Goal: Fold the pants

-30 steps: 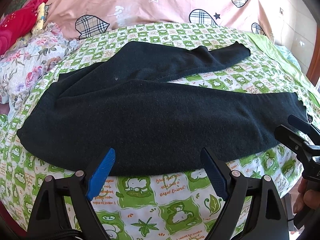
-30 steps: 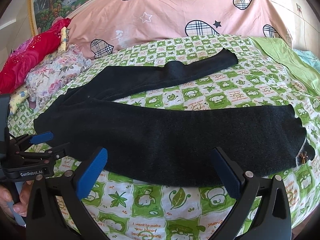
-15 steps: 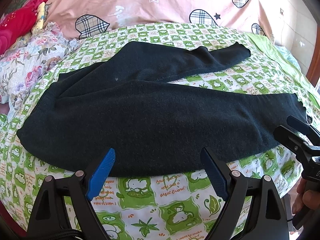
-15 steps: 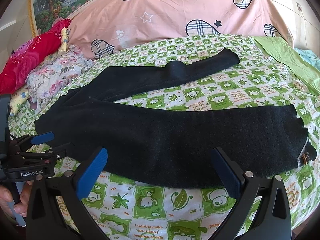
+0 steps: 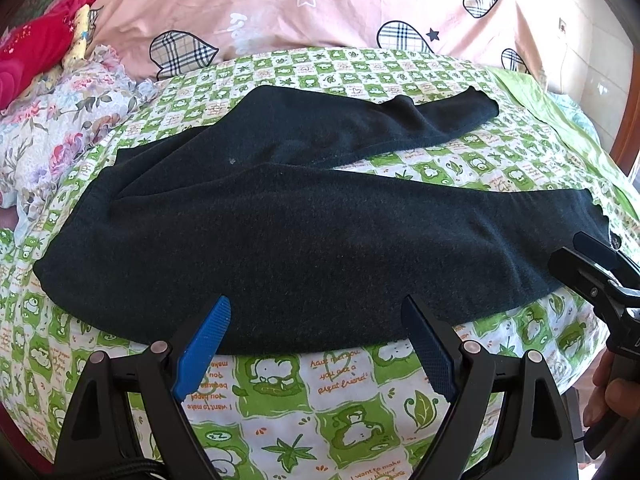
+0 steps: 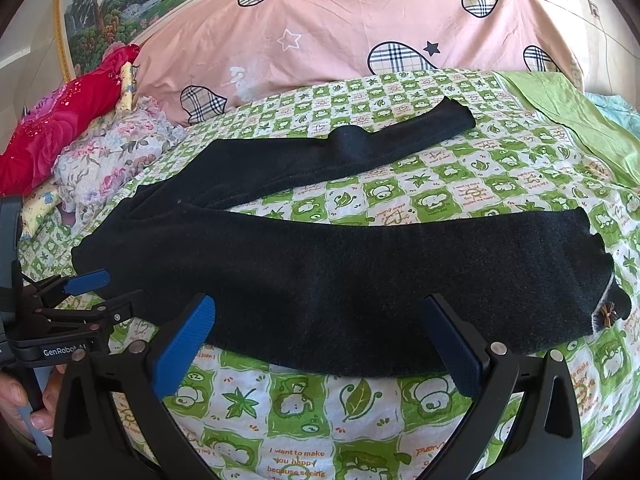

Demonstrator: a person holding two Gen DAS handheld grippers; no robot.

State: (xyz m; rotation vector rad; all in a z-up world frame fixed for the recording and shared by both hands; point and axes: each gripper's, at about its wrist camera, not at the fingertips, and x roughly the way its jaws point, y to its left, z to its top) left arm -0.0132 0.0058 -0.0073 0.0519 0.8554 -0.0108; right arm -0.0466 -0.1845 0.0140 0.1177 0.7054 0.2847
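Observation:
Black pants (image 5: 288,240) lie spread flat on the bed, waist at the left, two legs reaching right, the far leg angled away. They also show in the right wrist view (image 6: 320,276). My left gripper (image 5: 316,320) is open and empty, hovering just before the near edge of the pants near the waist side. My right gripper (image 6: 320,320) is open and empty, just before the near leg's edge. A small brown bow (image 6: 606,314) marks the near leg's cuff. Each gripper shows in the other's view, the right one (image 5: 580,256) and the left one (image 6: 96,286).
The bed has a green-and-white checked sheet (image 5: 360,400). A pink quilt with plaid hearts (image 5: 320,8) lies at the back. Floral bedding (image 5: 60,120) and a red pillow (image 5: 32,56) are piled at the left. A green cloth (image 6: 580,120) lies at the right.
Both grippers have shifted very slightly; the pants have not moved and both grippers stay open.

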